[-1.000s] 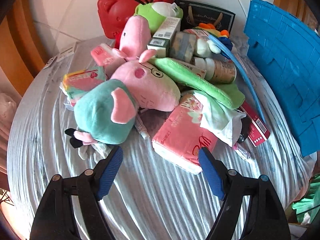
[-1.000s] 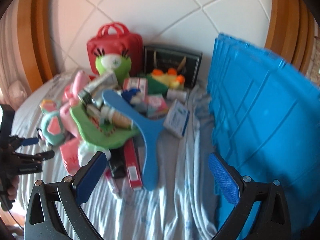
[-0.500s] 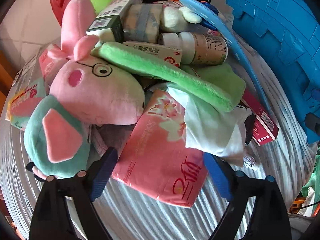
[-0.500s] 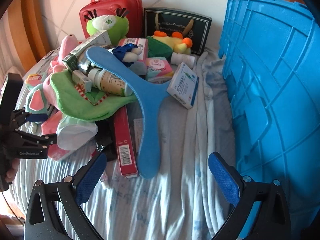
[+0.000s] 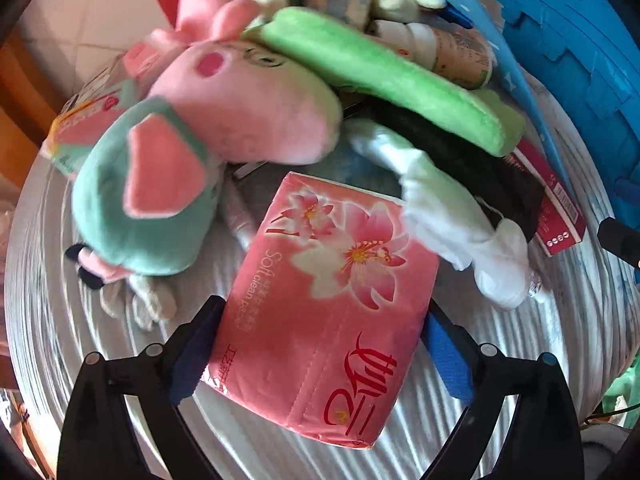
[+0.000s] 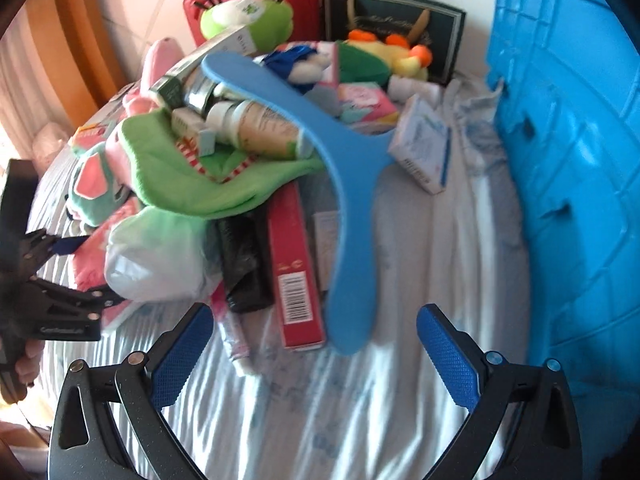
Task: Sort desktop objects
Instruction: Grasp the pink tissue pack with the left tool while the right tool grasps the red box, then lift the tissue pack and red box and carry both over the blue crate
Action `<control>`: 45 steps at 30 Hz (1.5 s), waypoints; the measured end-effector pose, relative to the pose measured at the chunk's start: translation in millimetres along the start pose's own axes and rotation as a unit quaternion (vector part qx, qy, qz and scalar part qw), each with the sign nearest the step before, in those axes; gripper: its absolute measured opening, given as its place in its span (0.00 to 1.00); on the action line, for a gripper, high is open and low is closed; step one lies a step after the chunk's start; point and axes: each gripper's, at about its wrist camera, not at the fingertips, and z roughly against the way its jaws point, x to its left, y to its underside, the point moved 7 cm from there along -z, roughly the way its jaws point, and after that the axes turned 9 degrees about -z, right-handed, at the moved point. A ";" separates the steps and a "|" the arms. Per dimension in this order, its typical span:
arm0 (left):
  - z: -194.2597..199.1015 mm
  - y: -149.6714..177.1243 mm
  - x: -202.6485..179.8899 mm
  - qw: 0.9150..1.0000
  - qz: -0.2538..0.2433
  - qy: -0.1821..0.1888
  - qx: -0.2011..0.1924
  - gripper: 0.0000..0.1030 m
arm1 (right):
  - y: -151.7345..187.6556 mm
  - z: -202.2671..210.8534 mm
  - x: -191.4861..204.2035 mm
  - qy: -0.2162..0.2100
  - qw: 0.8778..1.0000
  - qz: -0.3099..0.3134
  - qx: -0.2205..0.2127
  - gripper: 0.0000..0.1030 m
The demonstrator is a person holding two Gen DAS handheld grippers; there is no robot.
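Your left gripper (image 5: 320,354) straddles the pink tissue pack (image 5: 324,304) at the pile's near edge, fingers wide, touching or just beside its sides, not squeezing; pull out fast and the white bag (image 5: 460,236) draped over its far corner may drag along. Pack: soft, glossy, flower-printed. Right gripper (image 6: 316,356) hangs wide, holding nothing, near the blue boomerang (image 6: 344,200).

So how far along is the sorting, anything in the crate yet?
Nothing looks sorted yet, though the blue crate shows only its outer wall, so its contents are unseen. In hand: the left gripper straddles the pink tissue pack, pads at its sides. The right gripper hangs open before the blue boomerang. The pile remains: pink pig plush, bottle, red box.
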 end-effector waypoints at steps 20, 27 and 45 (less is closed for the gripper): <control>2.4 16.1 27.2 0.997 0.072 -0.030 0.013 0.95 | -10.6 -44.2 12.0 -0.012 0.998 0.020 0.061 0.31; 2.5 -5.2 30.8 0.997 0.071 -0.036 0.020 0.91 | -12.3 -38.3 16.0 0.001 0.998 0.036 0.056 0.24; 121.3 -14.1 16.6 0.991 0.049 -0.051 -0.117 0.90 | -16.6 86.4 21.0 -0.005 0.998 0.034 -0.061 0.24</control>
